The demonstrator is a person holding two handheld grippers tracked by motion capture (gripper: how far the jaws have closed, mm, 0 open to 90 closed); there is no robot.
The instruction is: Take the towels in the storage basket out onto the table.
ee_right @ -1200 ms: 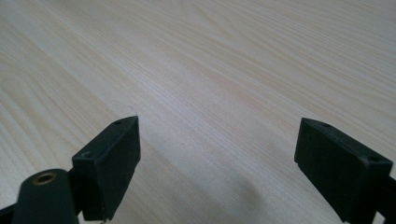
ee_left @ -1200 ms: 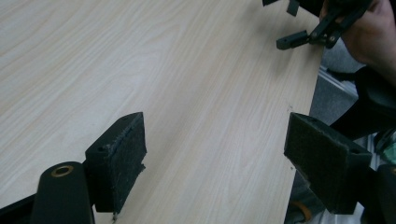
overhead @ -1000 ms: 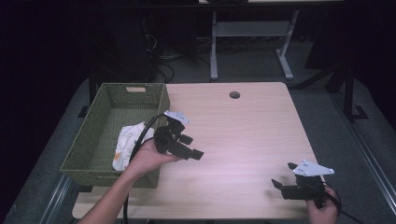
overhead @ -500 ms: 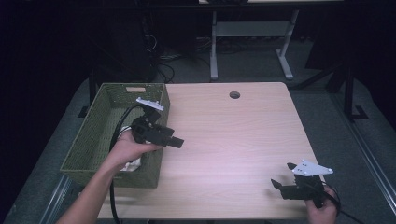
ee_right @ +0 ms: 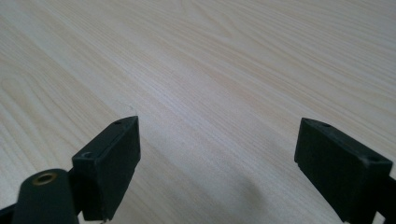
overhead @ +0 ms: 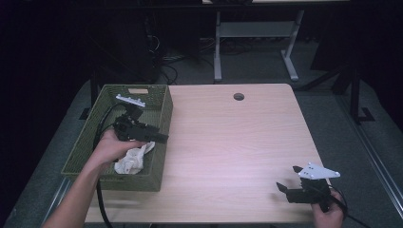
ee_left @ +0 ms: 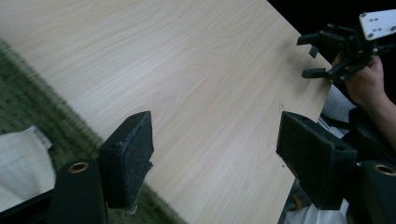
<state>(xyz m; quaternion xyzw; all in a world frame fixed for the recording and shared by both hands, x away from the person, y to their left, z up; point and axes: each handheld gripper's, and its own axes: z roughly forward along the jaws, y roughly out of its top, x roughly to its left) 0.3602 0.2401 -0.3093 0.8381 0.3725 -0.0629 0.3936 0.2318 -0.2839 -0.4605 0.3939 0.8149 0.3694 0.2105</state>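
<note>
Judging by present positions, the white cloth is being recorded as lying inside the green basket, the left gripper is being held wide open and empty above it, while the right gripper is being rested open near the table edge.

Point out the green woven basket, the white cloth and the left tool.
green woven basket (overhead: 163,137): high view, right wall.
white cloth (overhead: 134,160): high view, crumpled middle.
left tool (overhead: 159,137): high view, between its open jaw tips.
</note>
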